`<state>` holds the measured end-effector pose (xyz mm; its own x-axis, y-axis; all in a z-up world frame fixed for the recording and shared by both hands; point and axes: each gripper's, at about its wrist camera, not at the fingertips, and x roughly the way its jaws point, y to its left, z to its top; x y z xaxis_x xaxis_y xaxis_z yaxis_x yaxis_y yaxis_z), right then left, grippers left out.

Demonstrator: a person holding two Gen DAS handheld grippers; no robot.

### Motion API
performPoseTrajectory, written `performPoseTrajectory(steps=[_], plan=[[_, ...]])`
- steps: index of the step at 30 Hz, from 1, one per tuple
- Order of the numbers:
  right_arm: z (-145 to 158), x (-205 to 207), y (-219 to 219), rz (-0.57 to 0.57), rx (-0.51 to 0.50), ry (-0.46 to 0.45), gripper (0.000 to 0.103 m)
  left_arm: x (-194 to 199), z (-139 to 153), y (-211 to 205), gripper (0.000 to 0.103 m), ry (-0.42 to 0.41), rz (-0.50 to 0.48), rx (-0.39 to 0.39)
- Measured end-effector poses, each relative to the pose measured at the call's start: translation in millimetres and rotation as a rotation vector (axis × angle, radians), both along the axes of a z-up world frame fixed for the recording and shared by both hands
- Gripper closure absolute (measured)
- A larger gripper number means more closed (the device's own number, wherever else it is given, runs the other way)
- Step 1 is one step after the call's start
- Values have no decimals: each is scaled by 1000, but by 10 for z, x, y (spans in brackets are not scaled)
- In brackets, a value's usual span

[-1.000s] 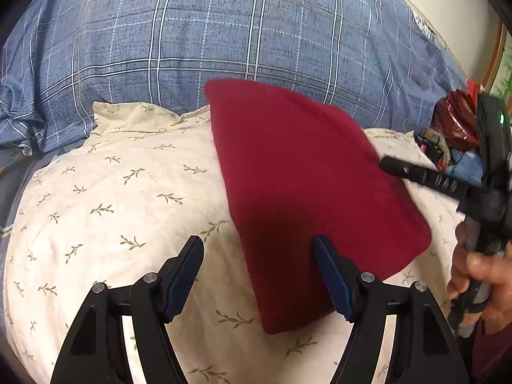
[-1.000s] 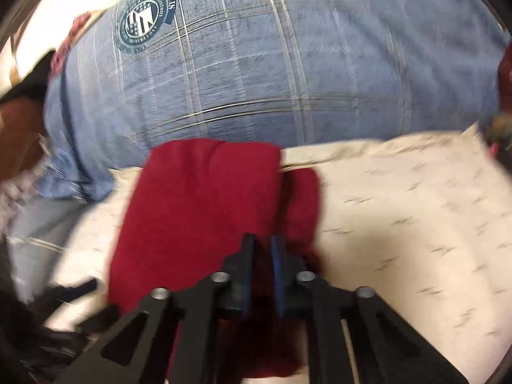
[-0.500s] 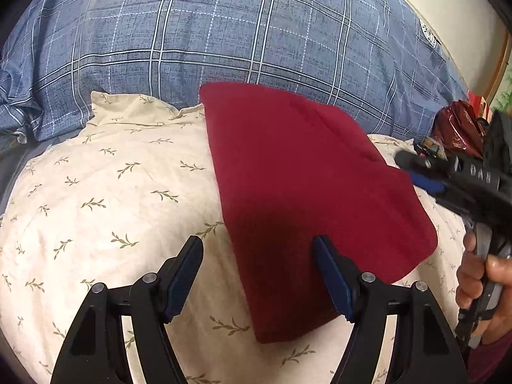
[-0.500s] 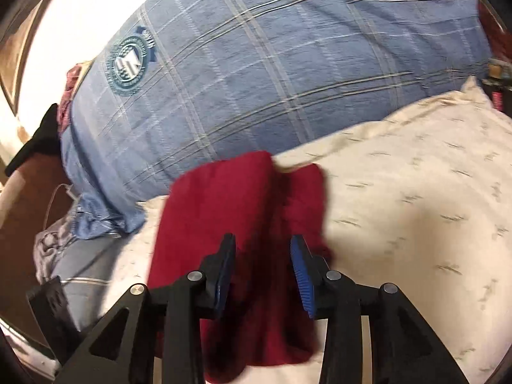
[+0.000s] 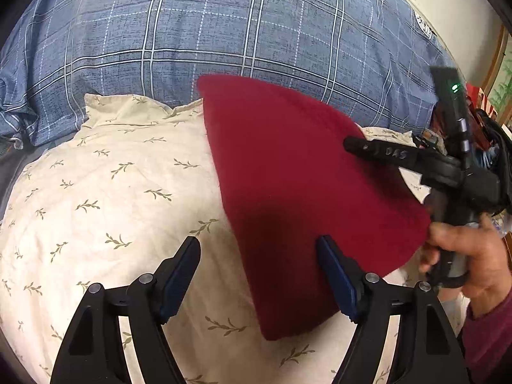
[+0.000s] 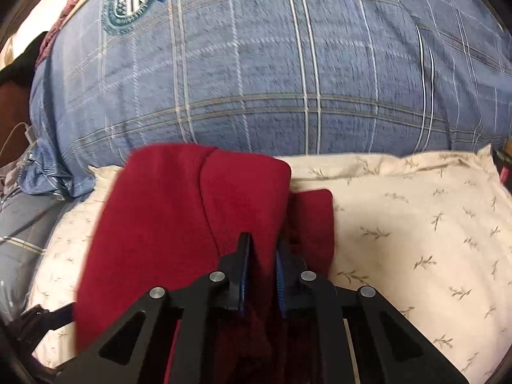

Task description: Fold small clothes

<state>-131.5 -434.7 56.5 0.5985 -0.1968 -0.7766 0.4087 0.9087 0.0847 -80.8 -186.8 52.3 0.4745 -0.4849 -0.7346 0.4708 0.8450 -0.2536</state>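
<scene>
While the blue plaid pillow (image 5: 224, 32) filled the top of both views, the cream pillow with a leaf print (image 5: 112, 192) spread across the lower half and carried the task's thing, a dark red garment (image 5: 288, 192). In the left wrist view the garment lay flat at centre right, its far end reaching the plaid pillow. In the right wrist view a layer of it was folded over, with a lower layer showing just to the right of it.

The right tongs (image 6: 262, 256) had just been closing, and their pads were clenched on the raised edge of the folded layer at lower centre. A hand (image 5: 464, 262) held them at the right edge of the left view. The left tongs (image 5: 259, 272) hung released and wide over the garment's near end, gripping nothing.

The step looked like carrying that pinched edge across. Done well, it would call for a low lift so the under layer stays put, edges matched before release, and the left tongs pressing the near end as an anchor.
</scene>
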Motion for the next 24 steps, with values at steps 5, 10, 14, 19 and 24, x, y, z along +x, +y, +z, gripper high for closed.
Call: performPoseTrajectory(steps=[5,10,14,19,24], plan=[[103,-88,-4,-11,20,-13,90,-16,-1,-9,27,-3,1,13],[358,-350,-17,-15,74,-81,82,-13,-10,-6,27,-3,6,12],[441,-426,84,29,126,-110,65,-14,-25,-16,26,-4,9,13],[175,-349,223,12,-22,9,76,-1,-38,-12,25,0,9,10],[47,-461,38,-12,99,-33,68,42,-26,15,25,23,-3,-18]])
